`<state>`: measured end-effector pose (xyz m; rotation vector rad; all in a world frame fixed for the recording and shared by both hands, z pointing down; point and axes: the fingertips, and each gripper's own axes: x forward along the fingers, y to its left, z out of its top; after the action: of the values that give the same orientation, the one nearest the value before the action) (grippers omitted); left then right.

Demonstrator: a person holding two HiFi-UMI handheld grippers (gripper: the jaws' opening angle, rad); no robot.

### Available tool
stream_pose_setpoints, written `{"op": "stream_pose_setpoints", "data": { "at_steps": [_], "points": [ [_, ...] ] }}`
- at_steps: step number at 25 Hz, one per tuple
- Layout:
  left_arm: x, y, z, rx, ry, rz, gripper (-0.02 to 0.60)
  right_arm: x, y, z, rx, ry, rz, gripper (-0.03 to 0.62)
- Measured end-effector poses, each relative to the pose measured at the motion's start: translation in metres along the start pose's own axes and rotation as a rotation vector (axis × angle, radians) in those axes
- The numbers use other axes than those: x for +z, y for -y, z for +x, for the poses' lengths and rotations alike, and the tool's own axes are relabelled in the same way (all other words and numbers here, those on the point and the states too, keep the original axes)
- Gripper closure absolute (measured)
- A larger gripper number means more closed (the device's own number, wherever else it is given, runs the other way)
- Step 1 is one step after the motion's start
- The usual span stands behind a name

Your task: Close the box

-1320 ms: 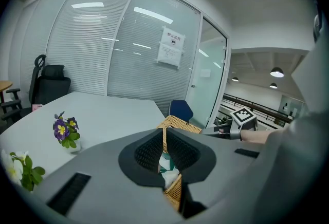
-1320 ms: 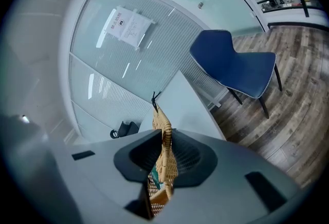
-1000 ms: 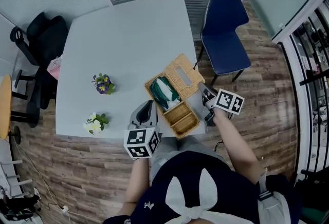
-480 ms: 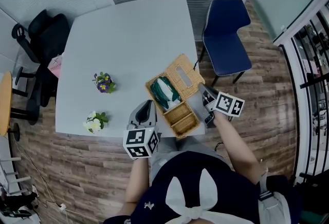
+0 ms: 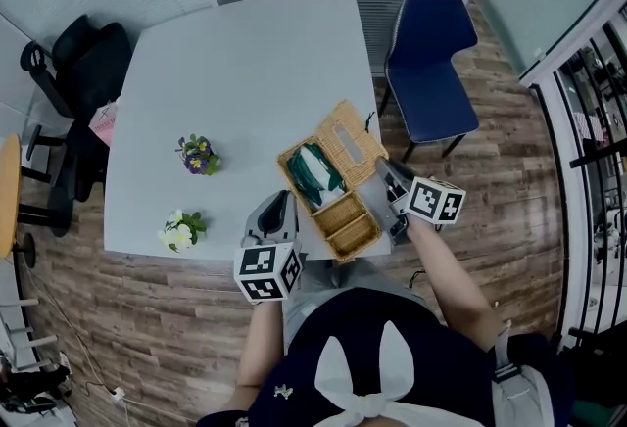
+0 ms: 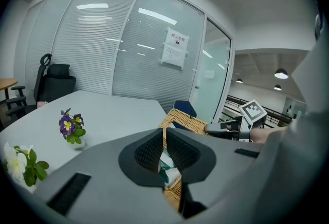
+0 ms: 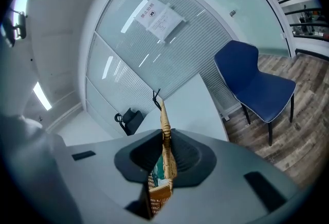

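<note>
— Near the front edge of the counter (image 5: 245, 72): closed yet?

— Not yet. Stands wide open as a wicker box (image 5: 345, 224), with its lid (image 5: 345, 143) thrown back toward the blue chair (image 5: 431, 63) and a green-and-white bundle (image 5: 313, 172) showing inside.

— And by way of a grip?

— Got one, with the right claw (image 5: 384, 168): clenched on the lid's edge, wicker pinched between the pads.

— Left claw (image 5: 279, 210)?

— Sits just beside the box's left wall, pads drawn nearly together, grasping nothing.

— So, done and left?

— Done, judging by this: the grasp only. Left: swing the lid over both compartments, seat it flat, then release.
</note>
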<state>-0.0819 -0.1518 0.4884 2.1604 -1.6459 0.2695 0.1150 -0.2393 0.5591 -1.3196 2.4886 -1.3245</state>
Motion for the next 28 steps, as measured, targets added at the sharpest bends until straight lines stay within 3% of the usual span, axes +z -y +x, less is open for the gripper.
{"op": "stream_pose_setpoints", "data": {
  "at_steps": [8,28],
  "points": [
    [0.008,-0.004,-0.003,-0.022,-0.007,0.039,0.546,-0.004,-0.012,-0.002,-0.022,-0.002,-0.072,0.543],
    [0.013,-0.017,-0.017,-0.058,-0.012,0.043,0.546,-0.012,-0.037,-0.003,-0.080,-0.004,-0.241,0.540]
  ]
}}
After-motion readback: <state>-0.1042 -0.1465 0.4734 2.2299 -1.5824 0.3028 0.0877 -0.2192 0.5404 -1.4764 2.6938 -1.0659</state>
